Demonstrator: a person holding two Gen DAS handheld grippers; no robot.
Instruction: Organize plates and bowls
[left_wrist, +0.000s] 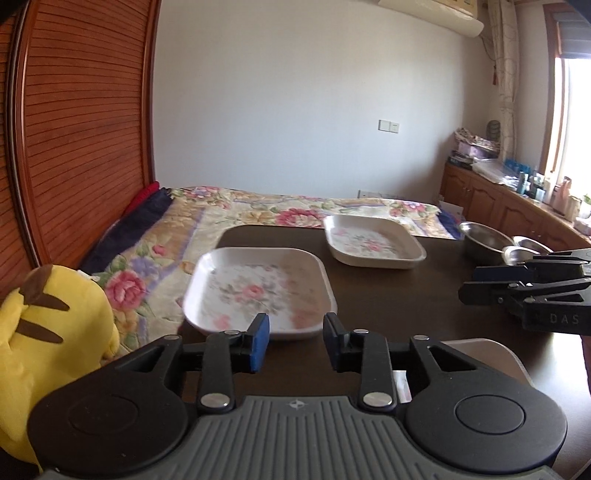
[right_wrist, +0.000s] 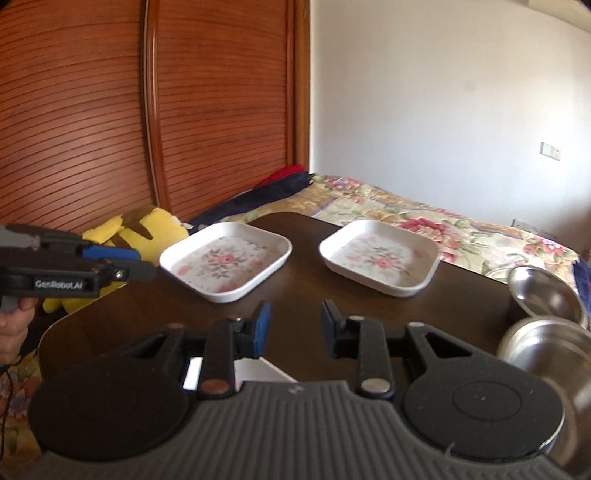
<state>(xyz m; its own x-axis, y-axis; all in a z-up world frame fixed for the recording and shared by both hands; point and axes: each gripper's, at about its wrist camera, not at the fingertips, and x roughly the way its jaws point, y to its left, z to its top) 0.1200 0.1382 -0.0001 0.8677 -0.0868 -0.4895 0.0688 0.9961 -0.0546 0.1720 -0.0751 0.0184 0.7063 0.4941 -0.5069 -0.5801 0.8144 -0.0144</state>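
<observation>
On the dark wooden table (right_wrist: 295, 295) you've got two white square floral plates (left_wrist: 260, 290) (left_wrist: 373, 240) apart, steel bowls (right_wrist: 543, 291) clustered right, and your left gripper (left_wrist: 295, 341) and right gripper (right_wrist: 295, 328) both empty, jaws parted, probably lining up a stack.

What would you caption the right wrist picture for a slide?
Open right gripper faces two floral plates on a dark table.

The left gripper (left_wrist: 295, 341) is held level with its jaws parted and nothing between the blue pads (left_wrist: 260, 341). The right gripper (right_wrist: 295, 328) is posed the same way, jaws apart and empty (both point forward). A hand (right_wrist: 13, 325) grips the left gripper's handle at the frame edge.
</observation>
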